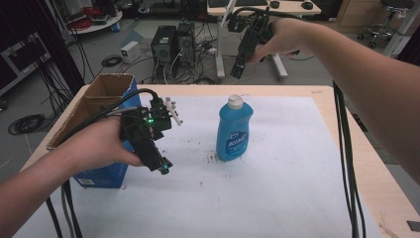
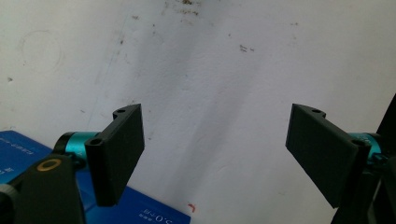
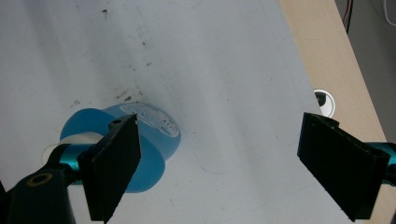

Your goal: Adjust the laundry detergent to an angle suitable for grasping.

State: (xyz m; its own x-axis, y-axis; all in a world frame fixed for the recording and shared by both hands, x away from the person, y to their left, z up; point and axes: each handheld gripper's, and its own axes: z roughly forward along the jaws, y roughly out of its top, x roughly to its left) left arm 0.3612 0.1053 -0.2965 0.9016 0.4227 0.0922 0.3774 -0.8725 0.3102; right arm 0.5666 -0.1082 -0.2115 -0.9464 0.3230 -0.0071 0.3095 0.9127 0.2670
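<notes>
Blue bottle (image 1: 234, 130) is standing upright mid-desk (image 1: 297, 198). Right gripper (image 1: 238, 71) is hovering above it, left gripper (image 1: 163, 167) nearing the box (image 1: 106, 99); both fingers (image 2: 122, 154) released, grasping nothing.

One blue bottle (image 1: 234, 131) of liquid soap, translucent plastic, fitted with a white cap (image 1: 235, 102) that is on. It stands upright, near the middle of the white table cover (image 1: 277, 188). A blue and white label faces the near side; its lettering is too small to read. Seen from above in the right gripper view, the bottle (image 3: 154, 149) shows a second label on its upper side.
</notes>
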